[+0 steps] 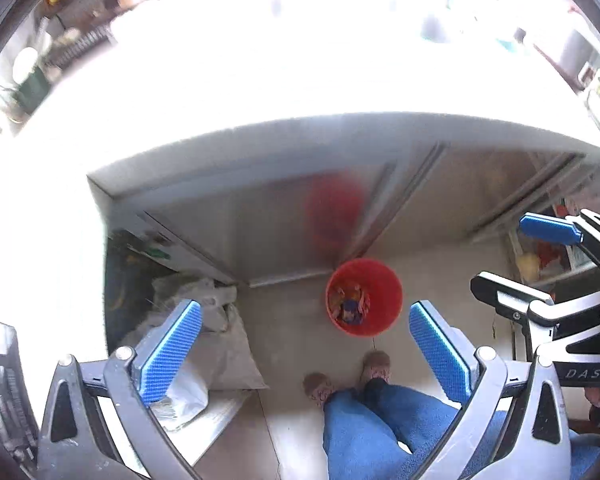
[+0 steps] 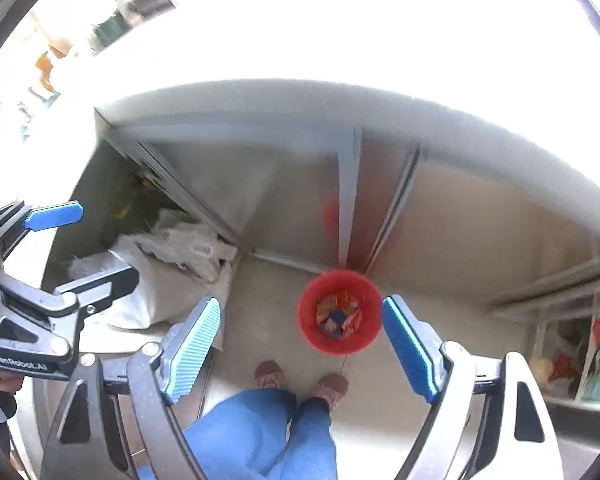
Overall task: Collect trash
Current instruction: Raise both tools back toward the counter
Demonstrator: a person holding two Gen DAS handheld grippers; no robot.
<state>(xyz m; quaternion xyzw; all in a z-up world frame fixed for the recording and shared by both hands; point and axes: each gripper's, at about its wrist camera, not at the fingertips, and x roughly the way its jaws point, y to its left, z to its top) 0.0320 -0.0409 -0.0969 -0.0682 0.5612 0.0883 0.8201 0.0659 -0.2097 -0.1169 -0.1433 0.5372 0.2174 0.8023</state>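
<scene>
1. Down on the floor by the steel cabinet, a red bin (image 2: 339, 312) sits upright with wrappers (image 2: 337, 315) inside.
2. Above it, the right gripper (image 2: 302, 346) gapes wide, empty.
3. Alongside, the left gripper (image 1: 305, 350) is spread too, gripping nothing.
4. Just beyond, slippers (image 1: 376, 364) and a white sack (image 2: 168, 264).

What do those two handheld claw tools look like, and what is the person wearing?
The left gripper and right gripper match: grey and black frames with ribbed blue pads on two fingers. One body reads "GenRobot.AI", the other "DAS". The person wears blue trousers and brownish patterned slippers.
</scene>
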